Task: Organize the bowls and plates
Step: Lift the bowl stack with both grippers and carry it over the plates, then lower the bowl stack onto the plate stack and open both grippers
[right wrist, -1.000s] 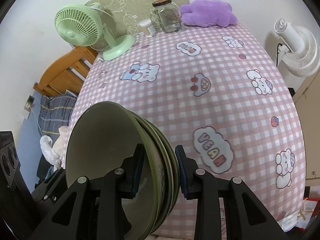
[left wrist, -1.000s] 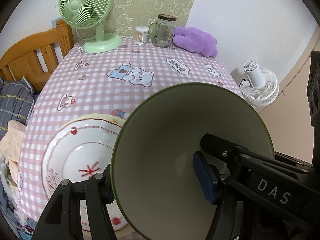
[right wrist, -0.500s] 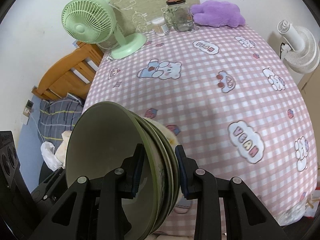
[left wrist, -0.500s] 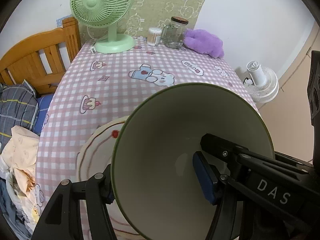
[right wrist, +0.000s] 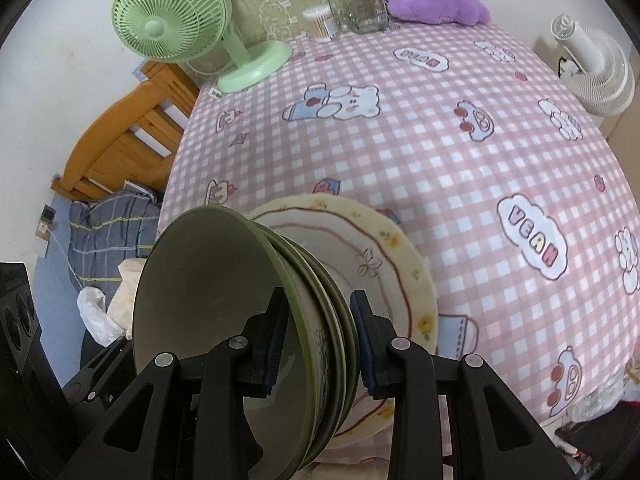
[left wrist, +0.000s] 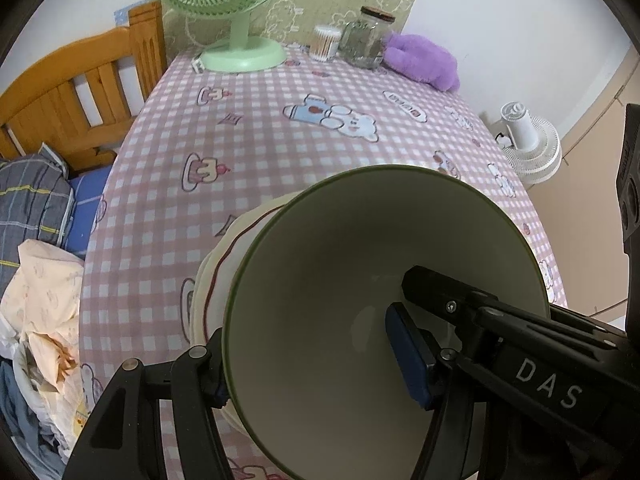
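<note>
A: Both grippers have carried the green bowl stack toward the near table edge; the cream plate now sits right behind it.

B: Grips?

A: Right gripper is clamped narrow across the stacked rims, one pad inside, one outside. Left gripper is set wider, one pad inside the top bowl, one outside, pressed on the wall.

B: Why two holds?

A: Likely steadying the tilted stack for nesting on the plate.

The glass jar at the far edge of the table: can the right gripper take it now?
Probably not. The right gripper already has its fingers shut on a stack of green bowls, and the glass jar stands far across the table.
</note>
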Available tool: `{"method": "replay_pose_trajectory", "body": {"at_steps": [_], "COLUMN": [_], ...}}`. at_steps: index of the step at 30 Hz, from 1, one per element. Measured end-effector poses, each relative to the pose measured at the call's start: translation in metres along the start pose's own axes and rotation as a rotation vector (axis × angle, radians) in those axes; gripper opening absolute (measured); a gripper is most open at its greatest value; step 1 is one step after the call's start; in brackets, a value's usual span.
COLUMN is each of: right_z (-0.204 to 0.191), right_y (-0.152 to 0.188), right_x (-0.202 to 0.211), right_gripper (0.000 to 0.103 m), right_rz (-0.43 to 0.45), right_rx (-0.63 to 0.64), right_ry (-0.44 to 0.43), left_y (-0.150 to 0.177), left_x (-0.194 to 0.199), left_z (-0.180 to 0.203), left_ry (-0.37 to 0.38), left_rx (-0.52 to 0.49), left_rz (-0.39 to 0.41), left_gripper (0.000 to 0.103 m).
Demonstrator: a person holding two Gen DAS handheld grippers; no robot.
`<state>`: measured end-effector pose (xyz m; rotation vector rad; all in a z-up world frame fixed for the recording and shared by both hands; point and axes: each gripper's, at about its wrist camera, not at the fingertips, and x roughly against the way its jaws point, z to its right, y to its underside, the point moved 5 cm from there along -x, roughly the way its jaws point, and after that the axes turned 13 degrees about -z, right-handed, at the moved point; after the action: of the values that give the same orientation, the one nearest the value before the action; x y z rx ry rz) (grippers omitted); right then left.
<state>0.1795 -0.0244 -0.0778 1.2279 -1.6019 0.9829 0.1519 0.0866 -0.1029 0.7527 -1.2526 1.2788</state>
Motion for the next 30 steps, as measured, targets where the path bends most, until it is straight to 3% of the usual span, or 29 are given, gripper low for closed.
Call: {"method": "replay_pose_trajectory", "body": {"at_steps": [16, 24, 28, 30], "right_z": [-0.002, -0.009, -0.012, -0.014], "right_y": [-0.004, 0.002, 0.006, 0.006], "right_x": [-0.010, -0.011, -0.010, -0.008], "right_gripper": [0.037, 0.042, 0.056, 0.059], "right_rz": [0.002, 0.033, 0.053, 0.064], "right_rx": [-0.007, 0.013, 0.012, 0.021], "right_ry": [0.016, 0.090, 0.137, 0.152], "left_y": [-0.004, 0.003, 0.005, 0.005], "left_x": [-0.004, -0.004, -0.002, 0.002], "left_z": [-0.003, -0.012, -0.020, -0.022], "left_ry": [-0.039, -0.060, -0.063, -0.081], "left_rx": [-0.044, -0.038, -0.026, -0.033], "left_rz": [0.021, 0.020, 0.027, 0.047], "left_gripper": [0.064, 0.069, 0.078, 0.082]}}
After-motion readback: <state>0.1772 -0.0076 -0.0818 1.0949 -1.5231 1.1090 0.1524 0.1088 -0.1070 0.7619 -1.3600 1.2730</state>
